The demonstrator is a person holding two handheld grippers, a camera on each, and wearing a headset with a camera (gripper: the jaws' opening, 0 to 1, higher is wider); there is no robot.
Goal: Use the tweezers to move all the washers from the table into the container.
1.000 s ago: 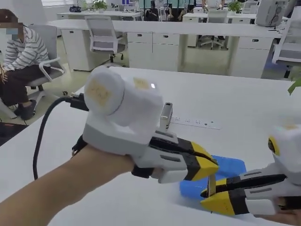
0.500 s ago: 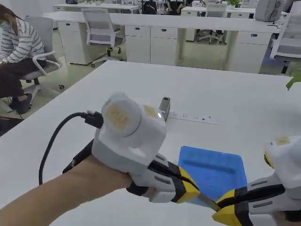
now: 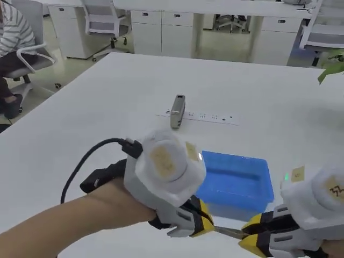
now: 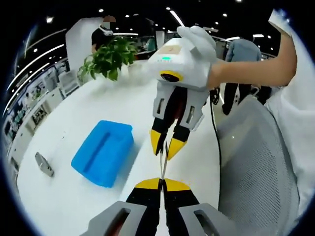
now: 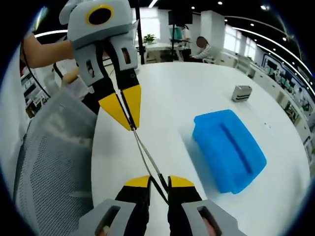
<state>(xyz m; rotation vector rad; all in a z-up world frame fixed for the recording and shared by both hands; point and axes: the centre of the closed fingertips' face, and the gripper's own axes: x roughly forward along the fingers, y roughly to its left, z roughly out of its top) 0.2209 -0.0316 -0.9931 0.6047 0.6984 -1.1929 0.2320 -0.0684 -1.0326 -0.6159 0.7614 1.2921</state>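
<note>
Table (image 3: pixel 107 97): a wide white top was seen, left bare over most of its surface.
Container (image 3: pixel 236 180): a blue rectangular box was set flat on the table, towards the near edge.
Power strip (image 3: pixel 207 116): a long white strip was laid flat beyond the container, apart from it.
Grey block (image 3: pixel 177 104): a small grey object was placed at the strip's left end; whether the two touched could not be told.
Plant (image 4: pixel 110 59): green leaves were seen at the table's far end; its base could not be made out.
</note>
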